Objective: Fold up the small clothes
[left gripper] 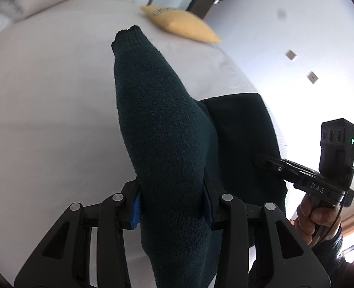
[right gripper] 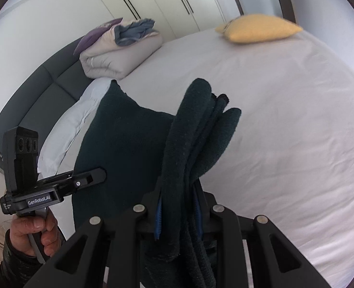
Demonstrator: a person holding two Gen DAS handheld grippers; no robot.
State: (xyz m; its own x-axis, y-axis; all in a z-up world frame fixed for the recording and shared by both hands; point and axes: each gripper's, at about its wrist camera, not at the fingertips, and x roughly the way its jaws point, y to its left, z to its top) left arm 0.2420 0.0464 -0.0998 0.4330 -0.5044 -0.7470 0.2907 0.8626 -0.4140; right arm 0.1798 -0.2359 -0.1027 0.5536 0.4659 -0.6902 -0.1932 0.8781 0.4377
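A dark green knitted garment is held up above the white bed. My left gripper is shut on one part of it, which bulges forward between the blue pads. My right gripper is shut on a bunched, folded part of the same garment. The rest of the cloth hangs between the two grippers. The right gripper shows at the right of the left wrist view, and the left gripper at the left of the right wrist view.
A yellow cushion lies at the far edge of the bed. A folded grey duvet with a blue cloth on it sits by the dark headboard. A white pillow lies below it. Wardrobe doors stand behind.
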